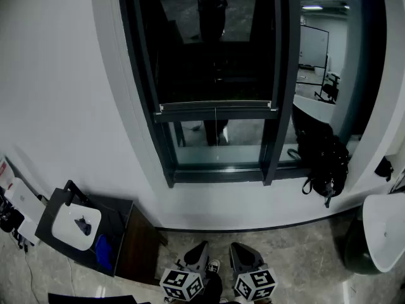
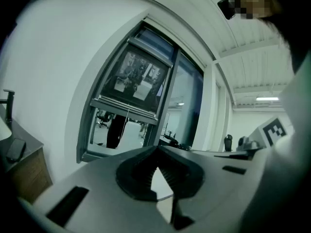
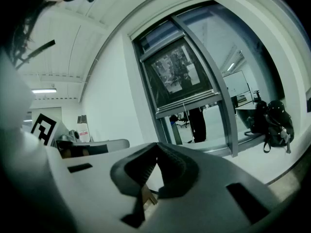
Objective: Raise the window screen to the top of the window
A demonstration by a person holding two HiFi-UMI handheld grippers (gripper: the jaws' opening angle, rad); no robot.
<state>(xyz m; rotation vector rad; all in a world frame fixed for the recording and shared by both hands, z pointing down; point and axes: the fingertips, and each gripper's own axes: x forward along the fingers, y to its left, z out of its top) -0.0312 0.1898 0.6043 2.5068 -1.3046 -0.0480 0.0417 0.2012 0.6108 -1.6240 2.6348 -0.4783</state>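
Far left in the head view, a dark cabinet [image 1: 126, 233] carrying a white basin [image 1: 74, 225] is standing against the wall, low and to the left of the window frame [image 1: 164, 151]. The window screen [image 1: 202, 56] is covering the upper part of the opening. Its bottom bar [image 1: 215, 106] is sitting partway down, with clear glass showing beneath it down to the sill. A thin cord [image 1: 216, 124] is hanging from the bar's middle.

The left gripper [image 1: 197, 253] and right gripper [image 1: 245, 256] are hanging side by side at the lower edge, well apart from the window. Open floor [image 1: 297, 255] is lying between them and the wall. Right of the frame, a black backpack [image 1: 324, 160] is resting on the ledge.

The gripper views are showing what the head view cannot. Both pairs of fingers [image 2: 182, 171] are pressing together at the tips, with nothing between them. Only the right gripper view is showing the backpack, and only the left gripper view is catching the cabinet's edge.
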